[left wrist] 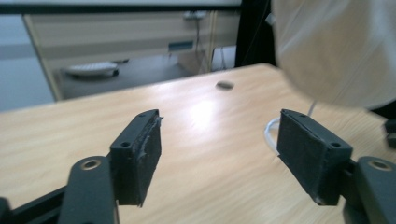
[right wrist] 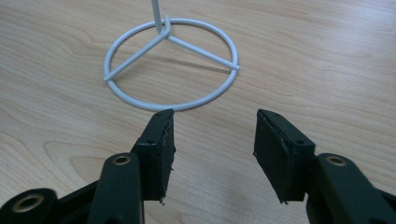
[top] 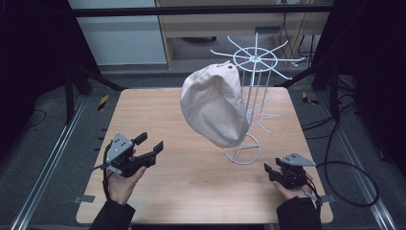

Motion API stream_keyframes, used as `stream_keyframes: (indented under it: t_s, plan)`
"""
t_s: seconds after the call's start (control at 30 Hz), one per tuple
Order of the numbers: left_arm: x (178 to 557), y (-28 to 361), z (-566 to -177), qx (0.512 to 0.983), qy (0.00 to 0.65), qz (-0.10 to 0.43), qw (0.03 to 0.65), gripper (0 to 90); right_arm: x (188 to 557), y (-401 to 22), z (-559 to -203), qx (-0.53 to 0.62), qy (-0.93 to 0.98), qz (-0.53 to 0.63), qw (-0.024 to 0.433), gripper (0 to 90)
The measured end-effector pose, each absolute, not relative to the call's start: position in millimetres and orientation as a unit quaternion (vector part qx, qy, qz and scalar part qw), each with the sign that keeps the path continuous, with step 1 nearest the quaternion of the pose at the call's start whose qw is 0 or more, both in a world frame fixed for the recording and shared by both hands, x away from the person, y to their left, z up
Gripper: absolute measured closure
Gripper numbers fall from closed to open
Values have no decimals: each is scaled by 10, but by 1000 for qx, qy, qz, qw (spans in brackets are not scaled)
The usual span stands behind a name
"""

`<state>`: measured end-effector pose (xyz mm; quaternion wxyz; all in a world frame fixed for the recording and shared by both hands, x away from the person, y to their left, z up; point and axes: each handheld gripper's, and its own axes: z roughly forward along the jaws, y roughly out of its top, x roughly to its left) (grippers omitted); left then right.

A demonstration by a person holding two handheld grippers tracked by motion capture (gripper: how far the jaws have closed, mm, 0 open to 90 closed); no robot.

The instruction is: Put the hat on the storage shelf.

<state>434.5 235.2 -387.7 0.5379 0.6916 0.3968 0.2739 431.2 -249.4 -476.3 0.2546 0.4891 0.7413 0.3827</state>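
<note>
Taking the white wire rack (top: 253, 103) as the landmark: well to its left, near the front left part of the wooden table (top: 191, 177), the left gripper (top: 149, 146) is held in a hand above the tabletop, jaws spread wide with only bare wood between them. In the left gripper view the pads (left wrist: 142, 156) stand far apart. A pale cream cap (top: 214, 106) hangs on the left side of the rack, covering its upper stem, clear of the table and above the rack's ring base (top: 243, 149). Just right of that base, near the front right edge, the right gripper (top: 268, 168) rests low, its jaws also wide and holding nothing; in the right gripper view the ring base (right wrist: 173, 65) lies just beyond its tips.
</note>
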Motion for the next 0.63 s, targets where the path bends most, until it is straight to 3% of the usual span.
stream_keyframes:
  t_s: [0.3, 0.63]
  plan:
    - [4331, 2812, -4415, 707, 463, 280, 455, 256, 4330, -2510, -4788, 497, 735, 379, 263, 371]
    - [4326, 3139, -4648, 697, 512, 290, 410, 219, 4342, -2540, -4806, 512, 728, 376, 258, 306]
